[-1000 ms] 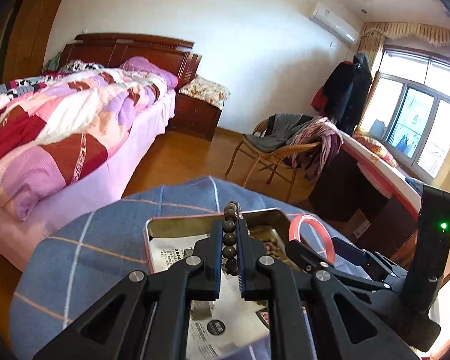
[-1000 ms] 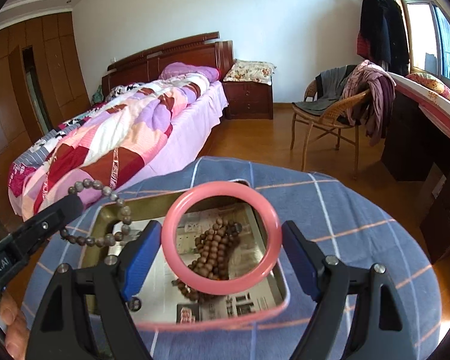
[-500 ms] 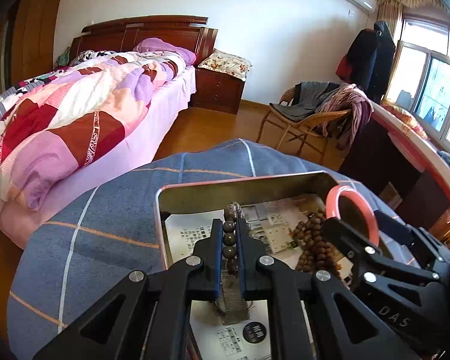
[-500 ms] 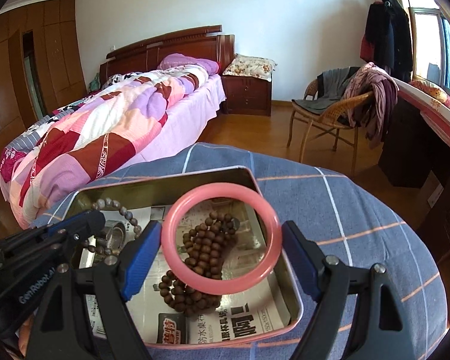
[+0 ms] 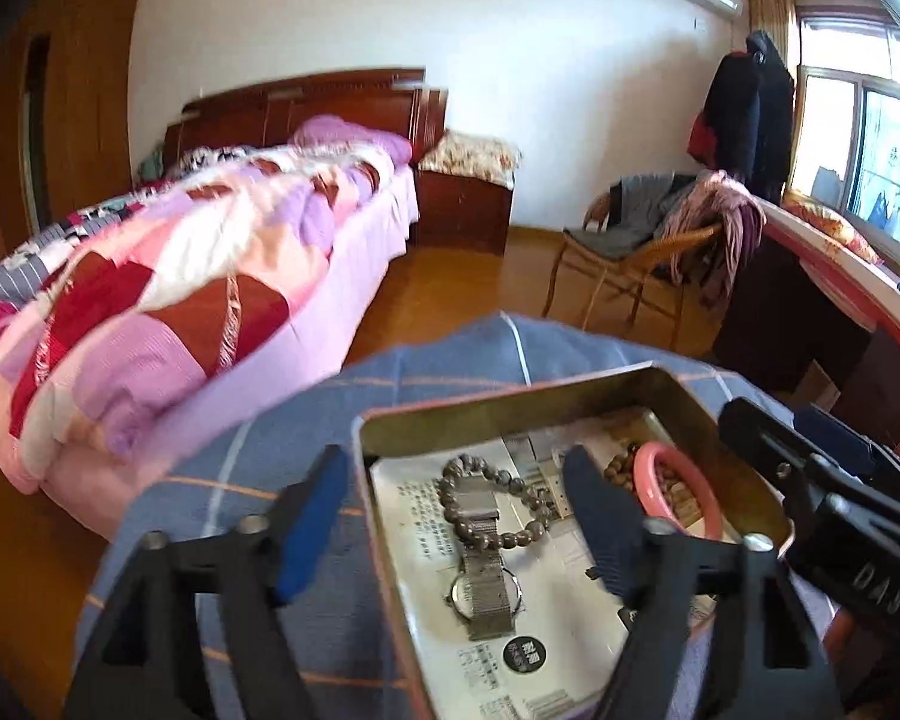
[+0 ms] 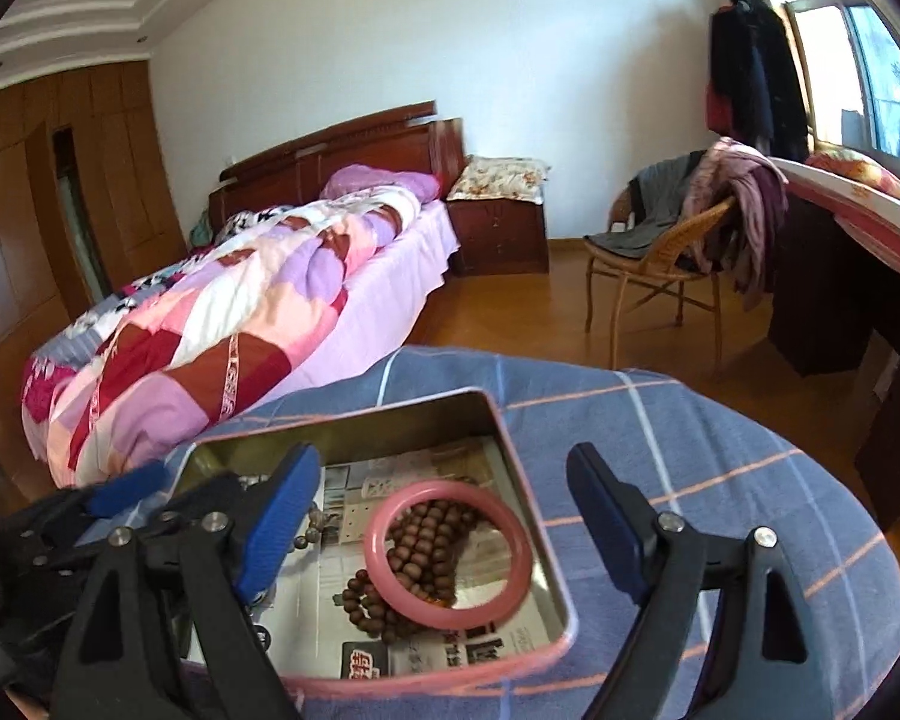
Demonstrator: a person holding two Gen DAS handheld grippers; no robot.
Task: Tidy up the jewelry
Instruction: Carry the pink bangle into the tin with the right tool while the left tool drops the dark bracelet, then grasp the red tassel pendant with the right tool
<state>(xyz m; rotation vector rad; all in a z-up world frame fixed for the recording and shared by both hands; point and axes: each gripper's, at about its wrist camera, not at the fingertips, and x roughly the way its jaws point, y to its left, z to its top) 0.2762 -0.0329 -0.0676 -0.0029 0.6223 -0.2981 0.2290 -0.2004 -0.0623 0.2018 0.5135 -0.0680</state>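
Note:
A metal tin (image 5: 690, 396) (image 6: 486, 414) lined with newspaper sits on the blue checked table. In it lie a grey bead bracelet (image 5: 498, 501), a steel watch (image 5: 485, 591), a brown bead string (image 6: 426, 546) and a pink bangle (image 6: 450, 558) (image 5: 684, 498) resting on the brown beads. My left gripper (image 5: 456, 516) is open and empty just above the tin, over the grey bracelet. My right gripper (image 6: 444, 516) is open and empty above the bangle.
The blue checked cloth (image 6: 720, 456) covers a small round table. A bed with a patchwork quilt (image 6: 234, 324) stands at the left, a wicker chair with clothes (image 6: 678, 252) at the back right, and a desk (image 6: 840, 276) at the right.
My left gripper opened and the grey bracelet dropped into the tin onto the watch. My right gripper opened and the pink bangle dropped onto the brown beads. Both grippers have pulled back a little.

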